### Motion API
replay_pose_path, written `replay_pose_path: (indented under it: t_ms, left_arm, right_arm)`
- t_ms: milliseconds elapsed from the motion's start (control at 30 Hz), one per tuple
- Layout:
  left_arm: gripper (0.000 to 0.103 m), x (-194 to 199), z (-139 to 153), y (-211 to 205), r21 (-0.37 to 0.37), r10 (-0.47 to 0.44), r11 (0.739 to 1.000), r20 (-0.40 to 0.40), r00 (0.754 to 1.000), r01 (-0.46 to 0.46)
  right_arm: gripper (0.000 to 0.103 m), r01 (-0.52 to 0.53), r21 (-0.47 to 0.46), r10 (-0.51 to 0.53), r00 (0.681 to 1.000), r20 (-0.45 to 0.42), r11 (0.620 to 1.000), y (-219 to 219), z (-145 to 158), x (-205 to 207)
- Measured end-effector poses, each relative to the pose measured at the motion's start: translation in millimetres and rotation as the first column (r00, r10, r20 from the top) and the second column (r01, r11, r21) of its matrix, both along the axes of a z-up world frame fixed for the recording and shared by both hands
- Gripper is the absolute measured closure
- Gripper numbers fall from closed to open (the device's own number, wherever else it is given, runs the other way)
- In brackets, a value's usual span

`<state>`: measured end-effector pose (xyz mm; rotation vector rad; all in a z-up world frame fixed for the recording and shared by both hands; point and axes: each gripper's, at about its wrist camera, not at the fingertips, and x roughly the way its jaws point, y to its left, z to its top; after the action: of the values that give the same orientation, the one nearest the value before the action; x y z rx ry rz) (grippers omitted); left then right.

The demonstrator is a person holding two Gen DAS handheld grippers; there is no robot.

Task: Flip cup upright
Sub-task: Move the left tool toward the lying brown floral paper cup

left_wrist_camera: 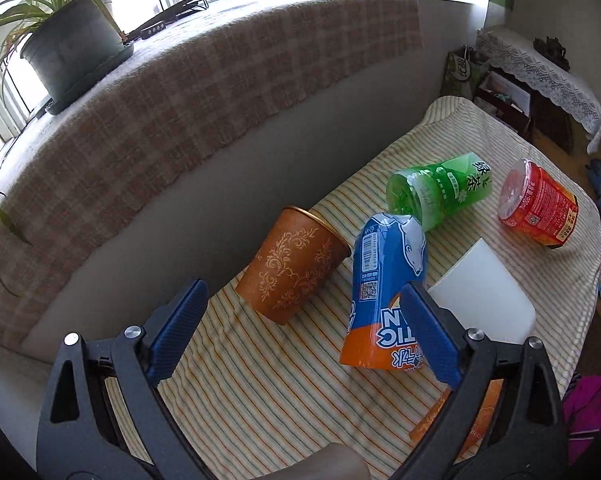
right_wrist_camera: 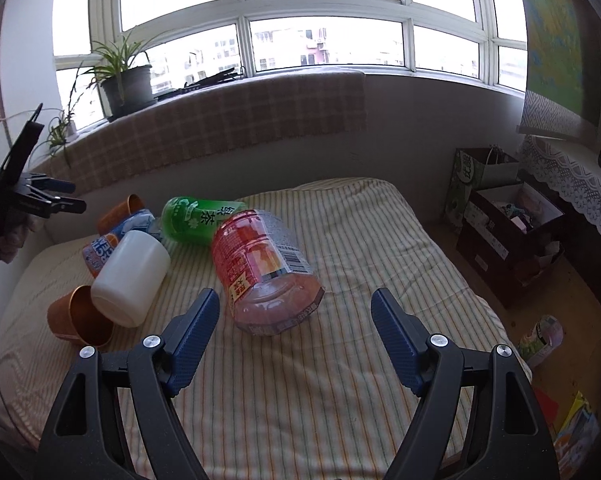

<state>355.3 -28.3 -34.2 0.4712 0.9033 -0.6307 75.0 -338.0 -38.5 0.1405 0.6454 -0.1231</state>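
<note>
Both the left tongs (left_wrist_camera: 302, 332) and right tongs (right_wrist_camera: 296, 334) gape wide; the orange cup (left_wrist_camera: 292, 266), centre frame, looks light and crushable, best pinched gently mid-wall.

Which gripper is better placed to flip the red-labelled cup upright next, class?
Right. The right gripper is open with the red cup lying just ahead between its fingers; the left gripper faces the brown cup.
</note>
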Motion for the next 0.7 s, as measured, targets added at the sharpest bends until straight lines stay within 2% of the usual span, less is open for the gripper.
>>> replay_pose_path:
  t_ms: [100,400,700]
  left_arm:
    - [0.010,17.9,-13.9,-5.0,0.036,-0.035,0.999,-0.045,0.998,0.036]
    - [0.010,46.5,-34.4,-12.7,0.102,-0.126,0.986,-0.087,0.988,0.135]
    - [0.010,66.5,-59.6,-18.6,0.075,-0.153,0.983,-0.160,0.975,0.166]
  right_arm:
    - [0.025,0.015,0.042,-0.015,1.000,-0.007,0.999,-1.6,-3.6,14.3]
    - [0.025,0.022,0.094,-0.019,0.999,-0.035,0.995,3.8,-11.4,45.9]
    - [0.025,0.036,0.103,-0.031,0.998,-0.047,0.994,2.5,-13.8,57.9]
